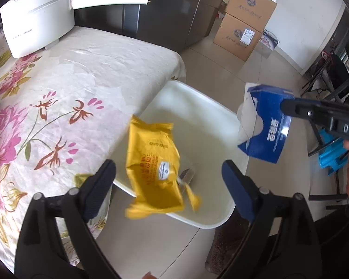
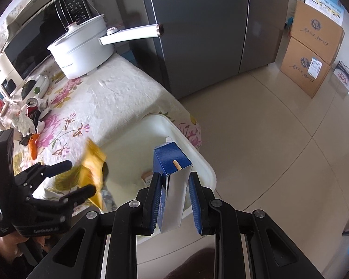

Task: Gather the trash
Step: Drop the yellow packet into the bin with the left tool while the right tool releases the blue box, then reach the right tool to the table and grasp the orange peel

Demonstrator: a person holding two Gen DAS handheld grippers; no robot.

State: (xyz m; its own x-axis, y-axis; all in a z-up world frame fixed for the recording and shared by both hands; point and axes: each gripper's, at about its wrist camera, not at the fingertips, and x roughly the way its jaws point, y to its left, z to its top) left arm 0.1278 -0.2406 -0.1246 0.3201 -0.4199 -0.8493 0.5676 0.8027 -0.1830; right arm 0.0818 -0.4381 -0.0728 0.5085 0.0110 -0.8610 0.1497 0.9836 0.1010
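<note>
My left claw (image 1: 168, 187) gapes wide; the yellow wrapper (image 1: 154, 167) tumbles over the white bin (image 1: 223, 114) rim and may snag there. My right claw (image 2: 174, 197) pinches the blue carton (image 2: 171, 165) above the bin

Both wrist cameras look steeply down, close above the white plastic bin (image 1: 197, 107) (image 2: 197, 153) beside the floral-clothed table (image 1: 81, 69) (image 2: 118, 97); both views share these.
</note>
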